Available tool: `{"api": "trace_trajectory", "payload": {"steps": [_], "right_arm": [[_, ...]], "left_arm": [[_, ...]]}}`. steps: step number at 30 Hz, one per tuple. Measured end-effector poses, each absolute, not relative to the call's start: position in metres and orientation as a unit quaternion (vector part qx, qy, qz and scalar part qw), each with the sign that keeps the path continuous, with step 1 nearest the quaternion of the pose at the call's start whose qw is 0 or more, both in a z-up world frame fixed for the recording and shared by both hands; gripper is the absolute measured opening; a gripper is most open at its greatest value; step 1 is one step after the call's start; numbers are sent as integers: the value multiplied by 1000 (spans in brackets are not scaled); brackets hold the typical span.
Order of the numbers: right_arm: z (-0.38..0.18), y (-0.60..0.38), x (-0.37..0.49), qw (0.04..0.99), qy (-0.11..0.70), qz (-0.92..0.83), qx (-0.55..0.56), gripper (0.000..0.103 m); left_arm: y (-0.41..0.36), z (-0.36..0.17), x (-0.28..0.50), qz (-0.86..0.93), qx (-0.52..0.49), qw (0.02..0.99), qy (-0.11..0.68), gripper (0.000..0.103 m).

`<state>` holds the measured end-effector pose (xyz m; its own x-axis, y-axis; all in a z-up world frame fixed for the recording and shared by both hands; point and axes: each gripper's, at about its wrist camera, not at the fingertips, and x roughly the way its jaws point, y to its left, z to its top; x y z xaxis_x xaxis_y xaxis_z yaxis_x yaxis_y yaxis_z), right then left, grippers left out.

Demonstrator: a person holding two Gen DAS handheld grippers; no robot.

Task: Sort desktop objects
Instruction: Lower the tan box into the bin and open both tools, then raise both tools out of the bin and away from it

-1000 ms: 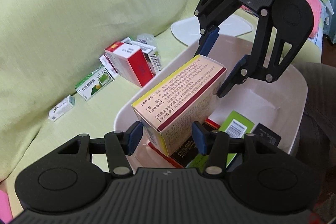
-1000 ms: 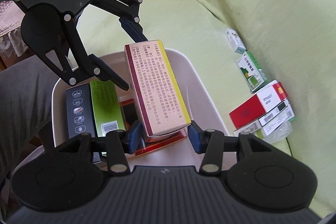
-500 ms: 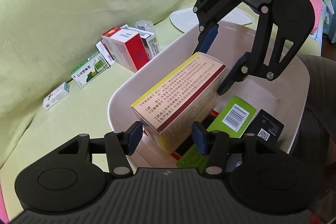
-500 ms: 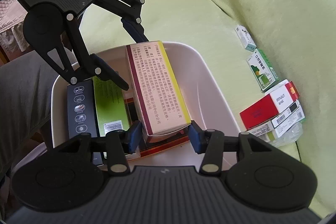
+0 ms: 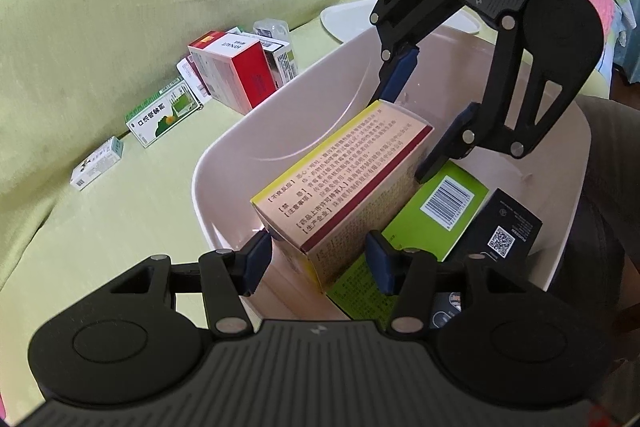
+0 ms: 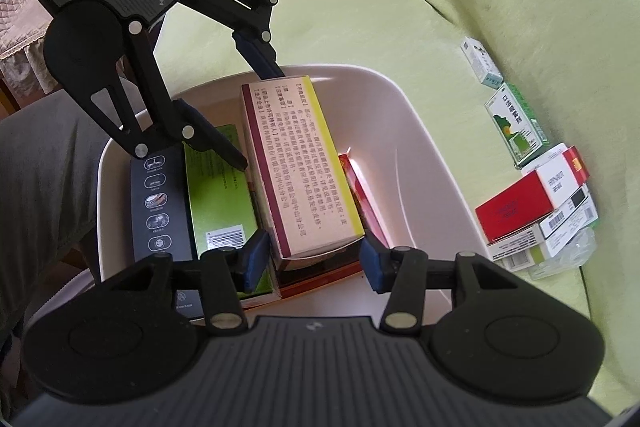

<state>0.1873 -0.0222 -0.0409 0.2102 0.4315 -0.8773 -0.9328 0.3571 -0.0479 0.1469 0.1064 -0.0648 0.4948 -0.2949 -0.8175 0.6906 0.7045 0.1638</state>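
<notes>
Two grippers flank one long beige medicine box [image 5: 344, 187] over the white bin [image 5: 280, 115], one at each end. The left gripper [image 5: 316, 263] has its blue pads on either side of the near end of the box; a sliver of gap shows at the left pad, so whether the grip is firm cannot be told. The right gripper [image 6: 312, 261] stands the same way at the opposite end: jaws spread to about the box's width, contact not clear. The box is tilted, with its lower edge down among the bin's contents.

Beside the box, to the right of the left gripper, a green box [image 5: 436, 211] and a black box [image 5: 500, 231] lie in the bin. A red box [image 6: 360, 195] lies under the beige one, just ahead of the right gripper's right pad.

Outside the bin, well to the left of the left gripper, several small boxes rest on the yellow-green sofa cover [image 5: 120, 27]: a red-and-white box [image 5: 232, 75], a green-and-white box [image 5: 162, 117] and a small white box [image 5: 96, 167].

Risks, as a judgement:
- Uneven pad contact may let one end drop, so the box twists.
- Pressing down may jam it against the green box or crush a carton corner.
- Opposed grippers may collide if brought closer.
</notes>
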Motion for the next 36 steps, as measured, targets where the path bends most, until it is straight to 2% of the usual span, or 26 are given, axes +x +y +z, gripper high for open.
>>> {"api": "trace_trajectory", "payload": {"steps": [12, 20, 36], "right_arm": [[-36, -28, 186, 726, 411, 475, -279, 44], [-31, -54, 202, 767, 432, 432, -197, 44], [-47, -6, 202, 704, 411, 499, -296, 44]], "left_arm": [[103, -65, 136, -308, 246, 821, 413, 55], [110, -57, 139, -276, 221, 835, 421, 55], [113, -51, 140, -258, 215, 840, 426, 55]]}}
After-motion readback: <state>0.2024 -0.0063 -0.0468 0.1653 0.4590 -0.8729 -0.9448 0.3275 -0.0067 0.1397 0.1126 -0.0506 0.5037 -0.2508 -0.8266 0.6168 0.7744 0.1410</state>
